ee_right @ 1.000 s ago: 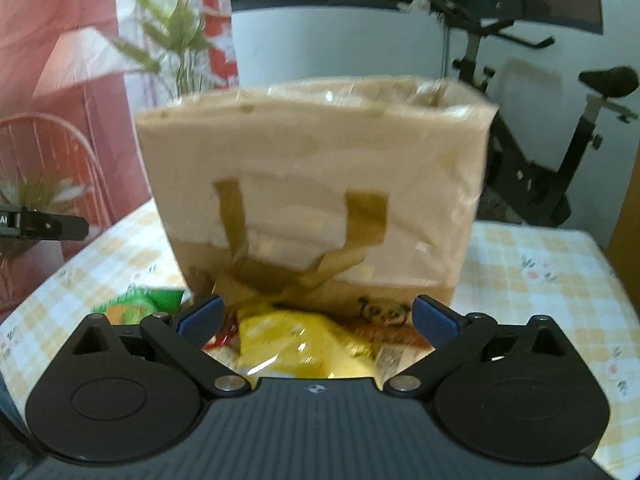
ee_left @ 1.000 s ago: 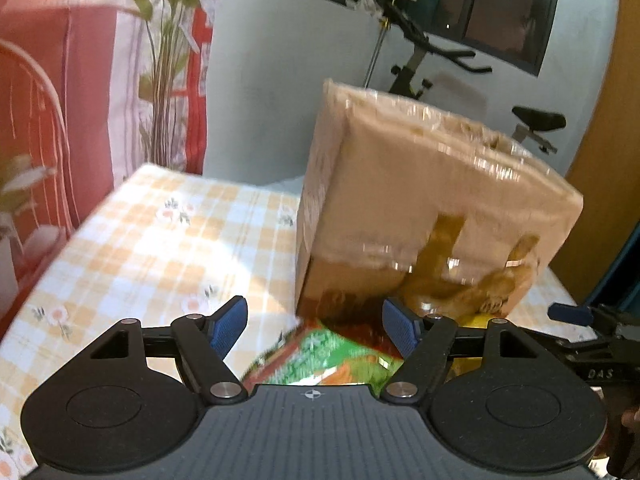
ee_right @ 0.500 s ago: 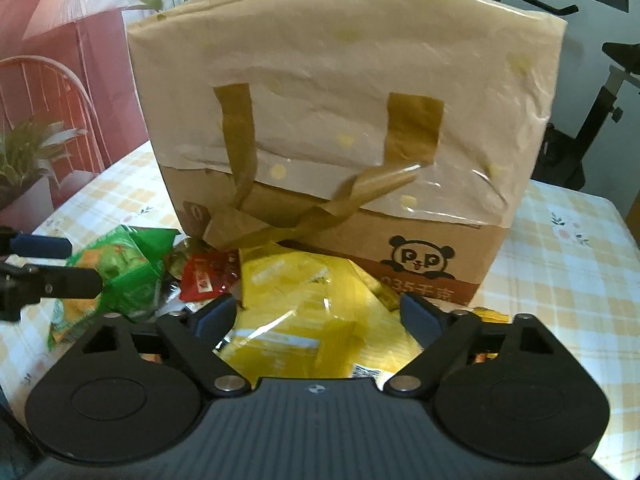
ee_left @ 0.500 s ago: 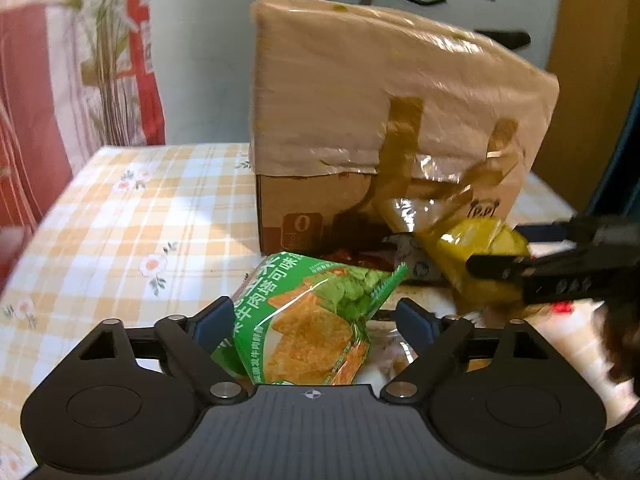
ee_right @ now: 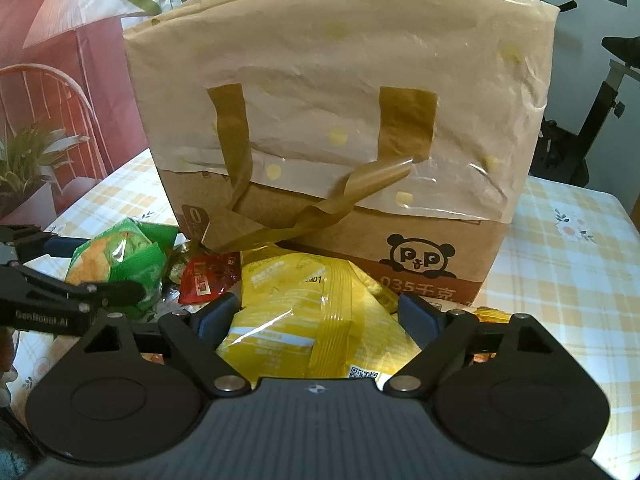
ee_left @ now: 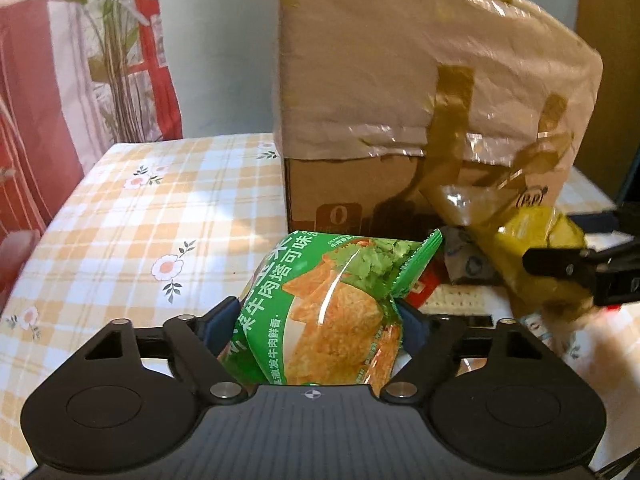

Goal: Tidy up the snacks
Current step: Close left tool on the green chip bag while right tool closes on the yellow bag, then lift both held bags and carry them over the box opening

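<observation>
Left gripper (ee_left: 316,322) is down over the green snack bag (ee_left: 320,312), its 2 blue pads on either side of the packet and its jaws closing on it; the pads look to be right against the crinkled sides, though whether they press I cannot tell. Seen from the right wrist, that same green bag sits at the left of the pile, with the left gripper's dark fingers (ee_right: 100,290) crossing in front of it.

Right gripper (ee_right: 320,316) stands wide open over the yellow snack bag (ee_right: 312,320), pads clear of the packet on both sides, nothing gripped. That yellow bag lies flat on the checked tablecloth (ee_right: 560,280), directly in front of the cardboard box (ee_right: 360,232).

Over the box hangs a beige bag with brown handles (ee_right: 340,100), covering all but the lower strip, where a panda logo shows. Between the green and yellow packets lies a small red sachet (ee_right: 206,278), touching the yellow one. Behind the table, at the right edge, an exercise bike (ee_right: 608,92).
</observation>
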{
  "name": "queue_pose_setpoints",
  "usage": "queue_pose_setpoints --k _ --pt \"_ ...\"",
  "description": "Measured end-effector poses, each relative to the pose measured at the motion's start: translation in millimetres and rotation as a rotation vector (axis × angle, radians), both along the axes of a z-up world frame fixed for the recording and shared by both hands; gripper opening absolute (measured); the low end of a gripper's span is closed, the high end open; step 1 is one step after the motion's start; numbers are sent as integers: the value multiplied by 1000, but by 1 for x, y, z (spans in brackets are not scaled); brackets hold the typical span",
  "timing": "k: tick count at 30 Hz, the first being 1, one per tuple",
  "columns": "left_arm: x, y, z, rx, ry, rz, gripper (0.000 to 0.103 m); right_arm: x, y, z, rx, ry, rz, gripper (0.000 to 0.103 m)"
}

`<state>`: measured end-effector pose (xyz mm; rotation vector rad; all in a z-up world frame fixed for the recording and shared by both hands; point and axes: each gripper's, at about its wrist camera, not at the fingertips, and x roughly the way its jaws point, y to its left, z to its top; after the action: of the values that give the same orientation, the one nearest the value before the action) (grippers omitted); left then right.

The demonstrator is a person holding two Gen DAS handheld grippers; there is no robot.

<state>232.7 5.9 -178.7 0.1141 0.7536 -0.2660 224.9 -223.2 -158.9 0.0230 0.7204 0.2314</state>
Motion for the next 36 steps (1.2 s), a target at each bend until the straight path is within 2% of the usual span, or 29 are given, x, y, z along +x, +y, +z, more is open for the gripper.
queue_pose_setpoints --k 4,7,12,29,36 --pt "-6 6 9 -35 -12 33 76 -2 -1 0 4 -3 0 88" --pt "-12 10 18 -59 -37 51 76 -5 -5 4 28 -10 1 80" --pt "-21 10 31 -83 -78 63 76 -13 -8 11 48 -21 6 74" --pt "-40 9 54 -134 -126 56 76 -36 -8 30 81 -69 19 72" --pt "-51 7 68 -147 -170 43 76 -51 -9 40 98 -111 31 71"
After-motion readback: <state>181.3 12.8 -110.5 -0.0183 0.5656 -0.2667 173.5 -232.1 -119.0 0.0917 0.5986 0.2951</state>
